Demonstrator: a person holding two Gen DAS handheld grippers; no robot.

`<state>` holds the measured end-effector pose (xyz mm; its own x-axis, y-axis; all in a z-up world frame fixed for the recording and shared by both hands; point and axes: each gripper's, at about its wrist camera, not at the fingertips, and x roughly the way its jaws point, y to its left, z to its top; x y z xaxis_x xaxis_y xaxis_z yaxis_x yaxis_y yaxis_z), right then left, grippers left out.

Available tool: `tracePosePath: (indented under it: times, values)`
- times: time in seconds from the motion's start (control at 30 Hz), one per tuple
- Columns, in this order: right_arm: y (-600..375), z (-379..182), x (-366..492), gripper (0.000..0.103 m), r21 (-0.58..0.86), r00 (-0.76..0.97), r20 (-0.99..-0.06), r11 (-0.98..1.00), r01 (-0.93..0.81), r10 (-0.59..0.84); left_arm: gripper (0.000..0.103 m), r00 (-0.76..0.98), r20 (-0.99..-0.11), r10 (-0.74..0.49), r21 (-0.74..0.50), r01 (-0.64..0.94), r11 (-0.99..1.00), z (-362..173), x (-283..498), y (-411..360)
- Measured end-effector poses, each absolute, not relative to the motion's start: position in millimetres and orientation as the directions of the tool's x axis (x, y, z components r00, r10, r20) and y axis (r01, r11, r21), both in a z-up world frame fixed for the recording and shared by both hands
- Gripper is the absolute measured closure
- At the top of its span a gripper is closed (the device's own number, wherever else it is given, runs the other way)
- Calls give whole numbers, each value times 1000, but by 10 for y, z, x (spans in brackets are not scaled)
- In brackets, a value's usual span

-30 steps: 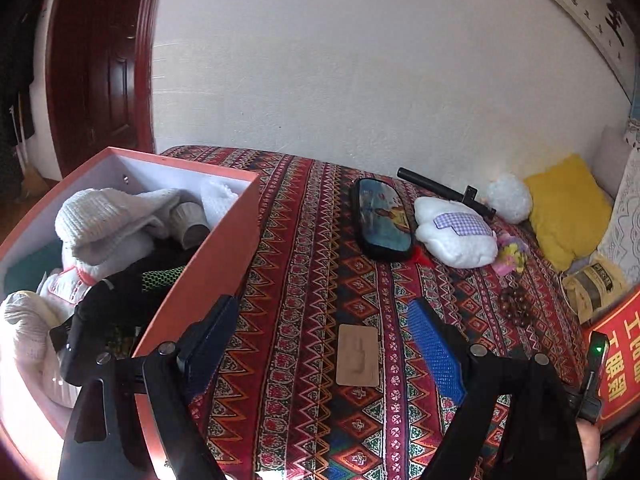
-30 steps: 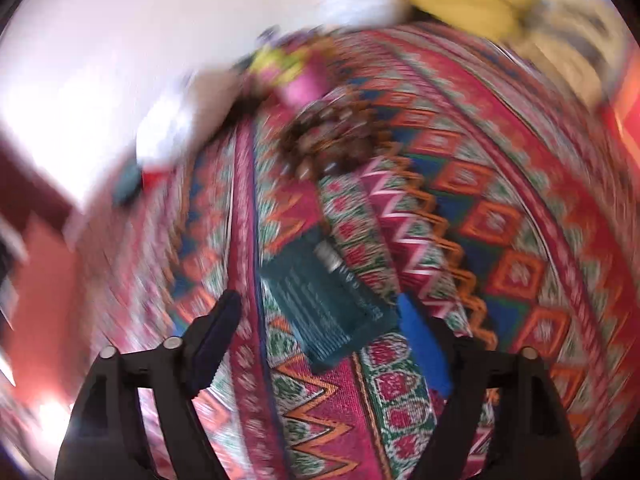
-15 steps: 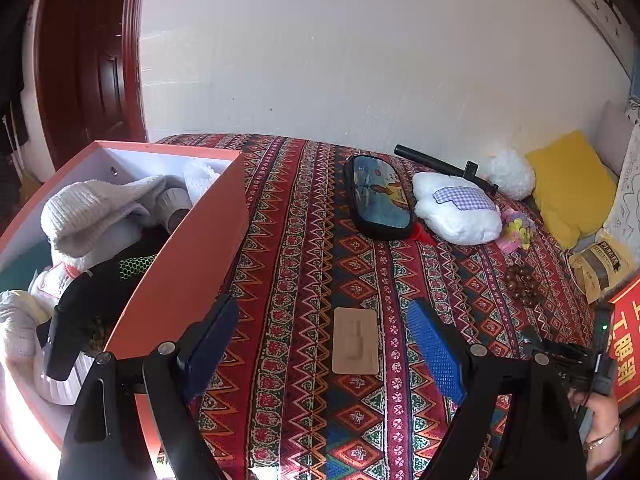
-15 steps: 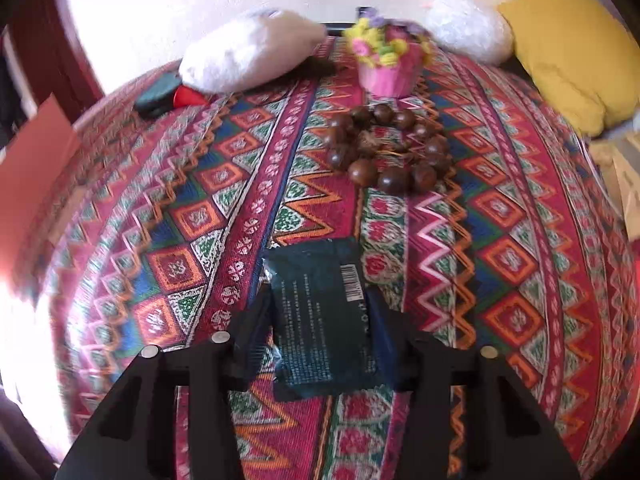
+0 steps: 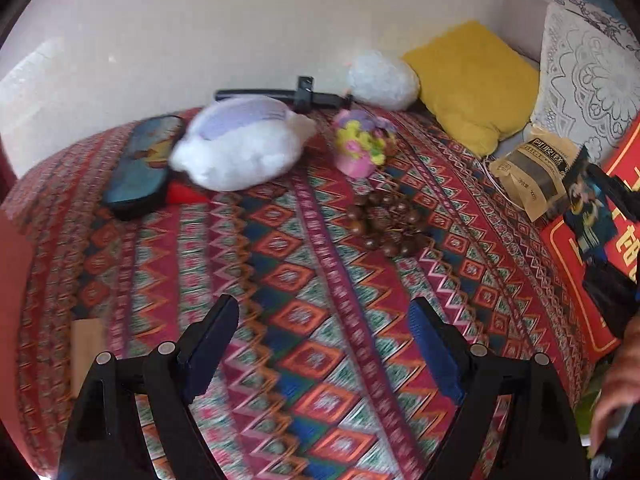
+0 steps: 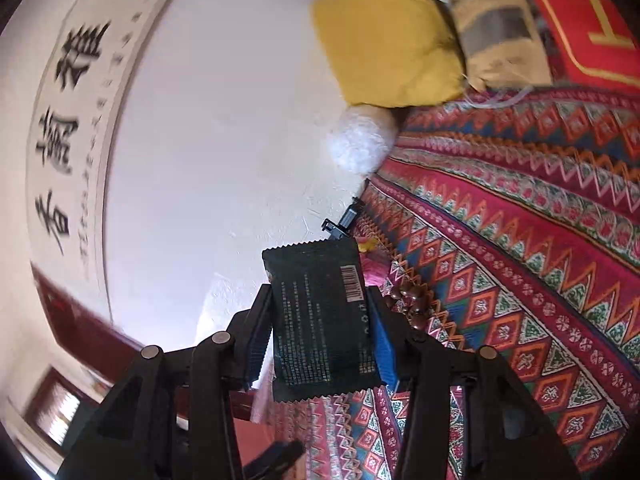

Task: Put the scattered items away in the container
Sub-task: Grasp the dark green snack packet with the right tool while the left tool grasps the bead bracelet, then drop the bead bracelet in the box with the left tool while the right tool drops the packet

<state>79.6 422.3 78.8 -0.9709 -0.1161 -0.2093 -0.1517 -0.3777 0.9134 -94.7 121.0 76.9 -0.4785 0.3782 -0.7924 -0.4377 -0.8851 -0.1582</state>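
One packet gripped, one gripper free.
You are clamping one dark packet (image 6: pixel 322 316) in the right gripper (image 6: pixel 320 320); your left gripper (image 5: pixel 324 344) is hanging released, grasping nothing.

Barcode, tiny illegible print – dark sachet (image 6: pixel 324 316); blurred Chinese calligraphy – wall scroll (image 6: pixel 76 92).

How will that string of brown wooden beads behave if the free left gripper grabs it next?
The beads lie in a loose heap, so they will probably drape and dangle rather than lift stiffly. Being round and glossy-looking, single beads may slip between the left gripper pads. Probably light.
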Motion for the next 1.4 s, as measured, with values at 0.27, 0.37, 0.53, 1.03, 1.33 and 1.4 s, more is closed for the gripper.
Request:
tracePosePath:
  times: [0.27, 0.37, 0.53, 1.03, 1.33, 1.4]
  values:
    - [4500, 774, 727, 60, 895, -959, -257, -402, -190, -119, 50, -357, -905, 233, -67, -421, -904, 68, -1923, 2256]
    - [4518, 690, 658, 60, 896, -953, -272, -397, -200, -133, 58, -401, -888, 225, -31, -435, -900, 100, -1791, 2319]
    - [4592, 653, 700, 60, 895, -955, -273, -395, -206, -120, 59, -329, -851, 409, -267, -399, -877, 321, -1578, 1943]
    - [4297, 797, 779, 60, 894, -949, -279, -401, -201, -147, 58, -367, -449, 815, -795, -252, -552, 1500, -355, -260]
    - [3652, 970, 540, 60, 834, -916, -348, -512, -204, -201, 58, -673, -444, 592, -699, -154, -698, 2391, 54, -2358]
    - [3500, 1001, 497, 60, 825, -910, -356, -528, -201, -210, 58, -717, -441, 540, -684, -121, -719, 2615, -21, -2763]
